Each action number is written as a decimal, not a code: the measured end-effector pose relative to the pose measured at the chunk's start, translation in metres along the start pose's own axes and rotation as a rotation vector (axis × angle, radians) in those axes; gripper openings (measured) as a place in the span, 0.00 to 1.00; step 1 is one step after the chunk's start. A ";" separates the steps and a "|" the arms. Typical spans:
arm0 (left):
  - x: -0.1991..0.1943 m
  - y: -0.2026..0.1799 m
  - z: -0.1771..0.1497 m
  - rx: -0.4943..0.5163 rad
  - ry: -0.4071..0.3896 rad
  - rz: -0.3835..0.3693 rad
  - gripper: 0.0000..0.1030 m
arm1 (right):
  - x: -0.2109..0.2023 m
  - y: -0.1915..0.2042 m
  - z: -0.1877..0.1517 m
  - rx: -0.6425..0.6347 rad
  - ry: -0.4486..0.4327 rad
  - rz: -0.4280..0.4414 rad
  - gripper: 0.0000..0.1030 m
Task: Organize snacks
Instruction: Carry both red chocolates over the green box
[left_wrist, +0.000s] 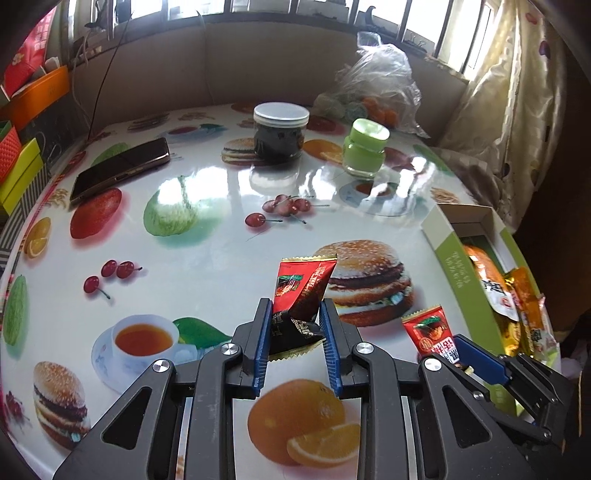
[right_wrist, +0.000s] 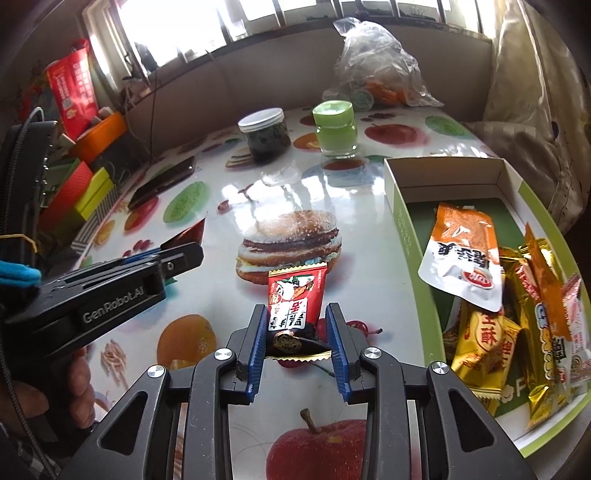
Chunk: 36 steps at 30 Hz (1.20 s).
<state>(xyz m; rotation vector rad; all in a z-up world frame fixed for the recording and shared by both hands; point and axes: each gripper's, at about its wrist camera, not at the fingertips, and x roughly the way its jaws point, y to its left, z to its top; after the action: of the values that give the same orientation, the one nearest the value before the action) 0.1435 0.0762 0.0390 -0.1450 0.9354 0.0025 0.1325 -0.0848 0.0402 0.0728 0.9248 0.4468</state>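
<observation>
Left wrist view shows the left tool (left_wrist: 295, 314) clamped on a small red snack packet (left_wrist: 303, 291), its blue ribbed pads pinching the dark lower end while the red top stands up beyond the tips. In the right wrist view the right tool (right_wrist: 297, 321) grips a second red packet (right_wrist: 295, 302) the same way, low on the body, just above the gold crimped seam.

Both packets look light, thin and crinkly: glossy foil film with serrated sealed ends, soft enough to buckle under the pads. The slick film could slide, so a hold across the filled middle, not the flat seam, seems safest; little squeeze should be needed.

Right of the right tool, close by, lies an open cardboard box (right_wrist: 402, 229) with green walls, already holding orange, gold and white pouches (right_wrist: 465, 258), flat and shiny. Under both tools the desk (left_wrist: 207, 243) is covered in smooth, reflective vinyl printed with burgers and fruit.
</observation>
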 end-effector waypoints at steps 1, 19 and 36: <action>-0.004 0.000 0.000 0.000 -0.006 -0.002 0.26 | -0.002 0.000 0.000 0.000 -0.003 -0.001 0.29; -0.043 -0.034 -0.012 0.047 -0.063 -0.052 0.26 | -0.051 -0.015 -0.015 0.033 -0.080 -0.035 0.29; -0.050 -0.092 -0.015 0.131 -0.058 -0.146 0.26 | -0.091 -0.065 -0.028 0.125 -0.144 -0.112 0.29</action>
<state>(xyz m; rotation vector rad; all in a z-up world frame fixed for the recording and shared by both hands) 0.1081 -0.0137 0.0814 -0.0915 0.8628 -0.1881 0.0854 -0.1835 0.0755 0.1645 0.8100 0.2756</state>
